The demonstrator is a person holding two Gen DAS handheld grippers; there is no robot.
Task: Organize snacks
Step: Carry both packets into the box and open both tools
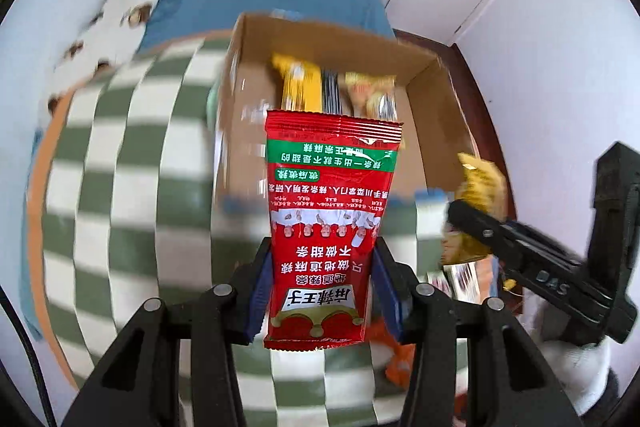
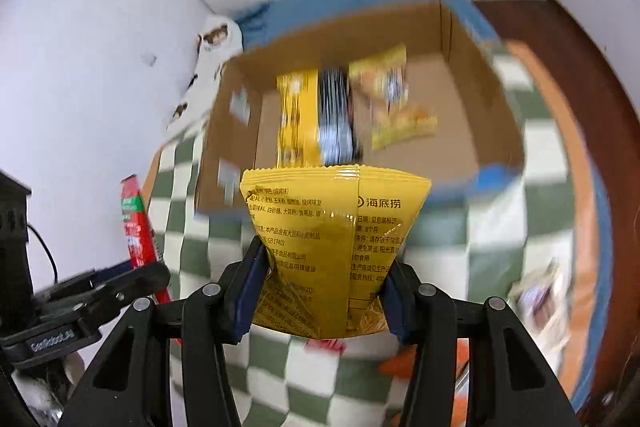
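1. Gripping a snack in each hand, we hold both above the checkered green-and-white cloth [image 1: 120, 155], with the open cardboard box [image 1: 436, 99] ahead. The left gripper [image 1: 322, 291] is clamped on the lower part of a red spicy-strip packet [image 1: 330, 211]; the right gripper [image 2: 324, 287] pinches a yellow snack bag [image 2: 332, 239] low down, its sides creased by the pads.

2. We see the box already holding upright packets: a yellow one [image 2: 298, 119], a dark striped one [image 2: 336, 115] and a yellow pouch [image 2: 390, 99] leaning toward the far right. That row fills the middle, so a packet lowered straight in could, in our judgement, knock the leaning pouch flat or land on top of the others.

3. We judge the red packet the riskier load: it stands tall above its grip, and a quick swing could let the glossy film slide between the blue pads [image 1: 260, 283].

4. We judge the yellow bag likely puffed with air, so a harder squeeze may crush what is inside, while a softer one may let it slip out.

5. We note both grippers close together, each showing in the other's view; aiming for the same gap at once risks a bump at the box rim.

6. We see loose snacks, blurred, still lying on the cloth near the box.
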